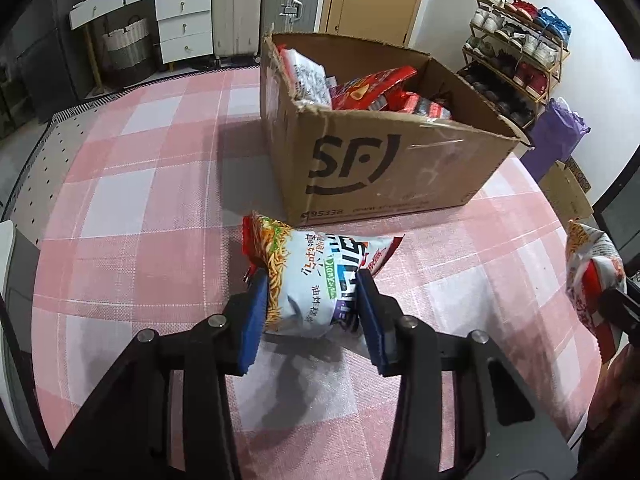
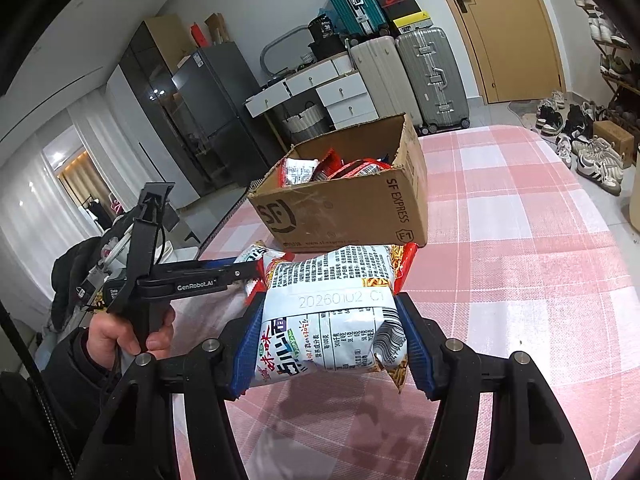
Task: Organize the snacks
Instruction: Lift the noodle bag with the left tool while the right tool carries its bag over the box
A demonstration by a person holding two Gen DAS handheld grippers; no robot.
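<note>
Your left gripper (image 1: 310, 312) is closed on a noodle snack bag (image 1: 316, 276), its blue pads (image 1: 254, 316) pressing the bag's two sides, and the bag hangs just in front of the SF cardboard box (image 1: 384, 168). That box stands on the pink checked tablecloth (image 1: 120, 184) with its flaps open and red snack packets (image 1: 372, 88) already inside. To the right of the box's near face, your right gripper (image 2: 328, 340) clamps a second noodle snack bag (image 2: 332, 320) the same way, label side up. To drop both well, lift each bag clear of the box's torn near rim before moving over the opening. Go one hand at a time, so the grippers don't meet above it. Aim for the gap beside the red packets, and release only once the bag is low inside the walls.
</note>
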